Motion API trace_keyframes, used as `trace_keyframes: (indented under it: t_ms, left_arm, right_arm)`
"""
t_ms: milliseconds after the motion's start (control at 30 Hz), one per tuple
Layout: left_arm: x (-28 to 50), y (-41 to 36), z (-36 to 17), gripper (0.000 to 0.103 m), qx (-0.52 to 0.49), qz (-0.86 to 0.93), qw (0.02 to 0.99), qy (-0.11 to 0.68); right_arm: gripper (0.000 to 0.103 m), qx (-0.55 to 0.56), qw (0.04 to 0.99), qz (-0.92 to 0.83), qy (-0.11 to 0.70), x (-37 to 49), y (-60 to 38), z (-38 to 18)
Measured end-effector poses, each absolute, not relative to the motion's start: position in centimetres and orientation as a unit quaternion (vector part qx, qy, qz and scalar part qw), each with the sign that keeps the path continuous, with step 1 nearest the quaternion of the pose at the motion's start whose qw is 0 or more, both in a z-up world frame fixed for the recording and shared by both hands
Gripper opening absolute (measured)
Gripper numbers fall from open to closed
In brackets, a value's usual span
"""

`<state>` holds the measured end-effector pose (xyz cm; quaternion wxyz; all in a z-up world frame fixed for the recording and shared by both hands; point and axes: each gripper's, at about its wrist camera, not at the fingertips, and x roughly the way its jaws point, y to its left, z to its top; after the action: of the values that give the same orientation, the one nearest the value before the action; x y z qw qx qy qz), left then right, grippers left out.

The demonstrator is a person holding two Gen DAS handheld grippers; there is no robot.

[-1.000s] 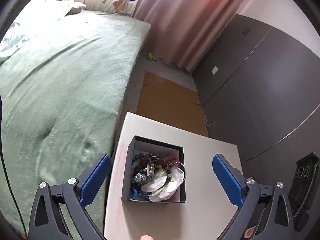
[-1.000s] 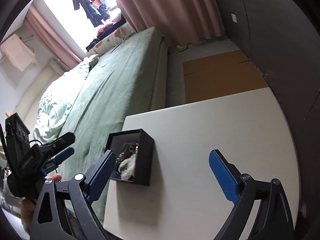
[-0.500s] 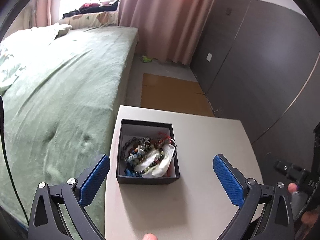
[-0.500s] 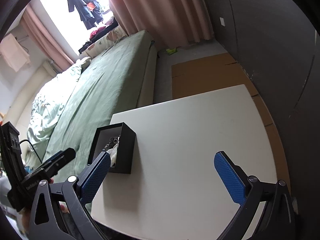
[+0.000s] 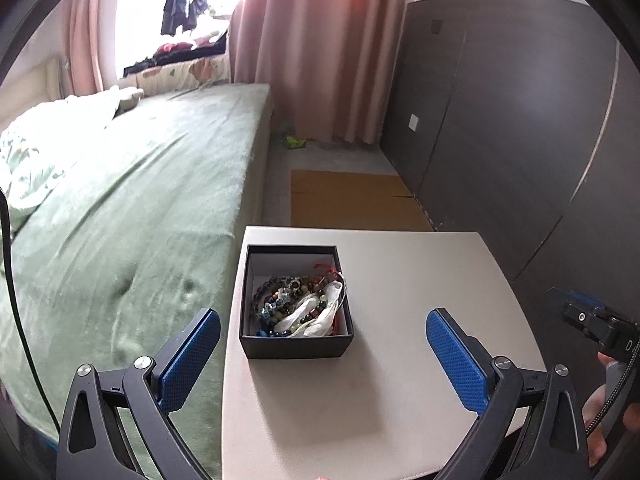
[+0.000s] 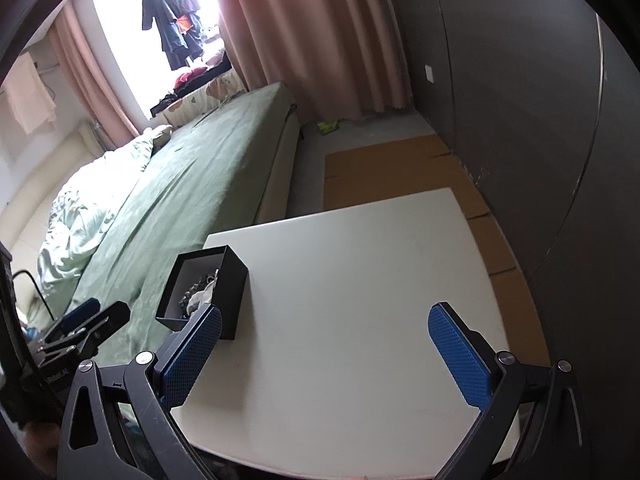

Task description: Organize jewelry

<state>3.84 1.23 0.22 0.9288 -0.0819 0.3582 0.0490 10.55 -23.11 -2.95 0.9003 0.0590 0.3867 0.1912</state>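
Note:
A black open box [image 5: 295, 344] sits on the left part of a white table [image 5: 400, 380]. It holds a tangle of beaded bracelets [image 5: 288, 300], a red cord and white pouches. My left gripper [image 5: 324, 356] is open and empty, held above the table just short of the box. My right gripper [image 6: 326, 354] is open and empty over the table's middle, to the right of the box [image 6: 230, 280]. Each gripper shows at the edge of the other's view, the right one [image 5: 596, 320] and the left one [image 6: 86, 322].
A bed with a green cover [image 5: 120, 208] runs along the table's left side. Dark wardrobe panels [image 5: 520, 120] stand on the right. Flat cardboard [image 5: 356, 200] lies on the floor beyond the table. Pink curtains [image 5: 320, 52] hang at the back.
Both grippers have pulled back and tilted up, so more of the room shows. The box has not moved. Both grippers stay open.

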Motion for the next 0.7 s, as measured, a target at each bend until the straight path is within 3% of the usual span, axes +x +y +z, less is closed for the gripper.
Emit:
trace_keyframes:
  t_ms: [700]
  left_arm:
    - [2.8, 1.4, 0.8, 0.103, -0.071, 0.055, 0.938, 0.333]
  right_arm:
    - [0.103, 0.028, 0.909, 0.213, 0.357, 9.0, -22.2, -1.8]
